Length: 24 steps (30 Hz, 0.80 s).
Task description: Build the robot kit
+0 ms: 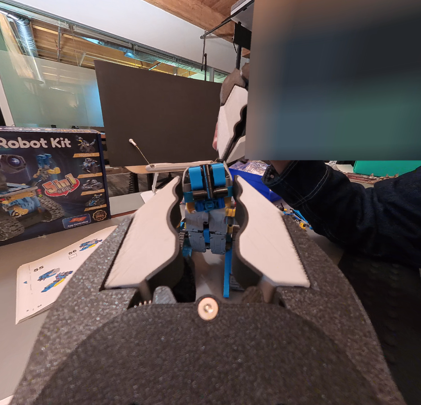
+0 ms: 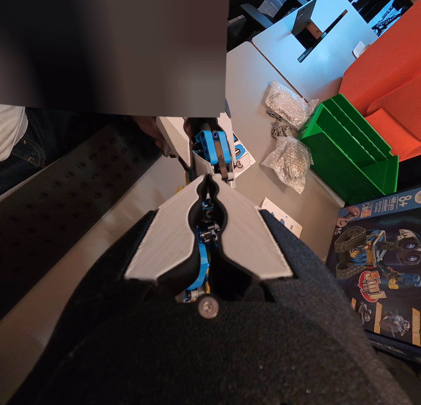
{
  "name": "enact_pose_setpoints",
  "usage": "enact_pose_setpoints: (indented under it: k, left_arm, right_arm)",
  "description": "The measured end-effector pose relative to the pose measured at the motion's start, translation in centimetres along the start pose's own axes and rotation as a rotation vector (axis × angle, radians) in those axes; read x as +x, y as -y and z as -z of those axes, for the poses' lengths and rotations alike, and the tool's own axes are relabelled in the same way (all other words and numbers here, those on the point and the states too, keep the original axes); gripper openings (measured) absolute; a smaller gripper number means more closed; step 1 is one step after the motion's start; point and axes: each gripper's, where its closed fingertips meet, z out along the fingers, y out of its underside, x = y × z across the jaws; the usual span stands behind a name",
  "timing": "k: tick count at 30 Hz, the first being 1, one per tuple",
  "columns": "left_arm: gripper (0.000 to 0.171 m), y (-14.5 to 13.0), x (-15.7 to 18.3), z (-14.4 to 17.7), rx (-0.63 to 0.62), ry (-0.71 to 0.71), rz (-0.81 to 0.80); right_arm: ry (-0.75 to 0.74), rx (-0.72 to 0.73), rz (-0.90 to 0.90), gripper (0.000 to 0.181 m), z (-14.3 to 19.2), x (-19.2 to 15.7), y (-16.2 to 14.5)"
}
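My left gripper (image 1: 207,179) is shut on a blue, grey and yellow brick robot model (image 1: 206,220) and clamps its sides, holding it upright above the grey table (image 1: 68,239). My right gripper (image 2: 207,177) is shut at the tips, and a blue and black brick part (image 2: 204,264) lies between its fingers. Its tips sit at the model's blue top (image 2: 210,143), which the left gripper (image 2: 209,152) holds just beyond. In the left wrist view the right gripper (image 1: 232,125) comes down from the upper right to the model's top.
A dark kit box (image 1: 52,184) (image 2: 376,268) and an open instruction booklet (image 1: 45,280) (image 2: 282,218) lie on the table. Bubble-wrap bags (image 2: 289,161) and a green bin (image 2: 348,147) sit to the right. A black board (image 1: 159,115), a blue bin (image 1: 250,179) and a dark sleeve (image 1: 341,211) are close by. Left and right tips are no more than a few centimetres apart.
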Motion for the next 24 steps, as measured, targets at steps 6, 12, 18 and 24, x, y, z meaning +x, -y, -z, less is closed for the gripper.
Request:
enact_pose_setpoints:
  k: [6,12,18,24]
  left_arm:
    - [0.043,0.0,-0.3,0.1,0.001,-0.005,0.031]
    - [0.043,0.0,-0.5,0.1,0.001,-0.012,0.062]
    - [0.043,0.1,-1.4,0.0,0.024,-0.016,0.323]
    - [0.043,0.0,-1.3,0.0,0.015,-0.010,0.301]
  right_arm:
    - [-0.080,0.047,-0.079,0.001,0.1,2.1,0.0]
    - [-0.027,0.292,-0.274,0.054,4.2,3.9,0.4]
    - [0.016,0.178,-0.185,0.073,-0.1,2.1,-1.2]
    - [-0.037,0.136,-0.167,0.062,-0.7,2.4,-1.4]
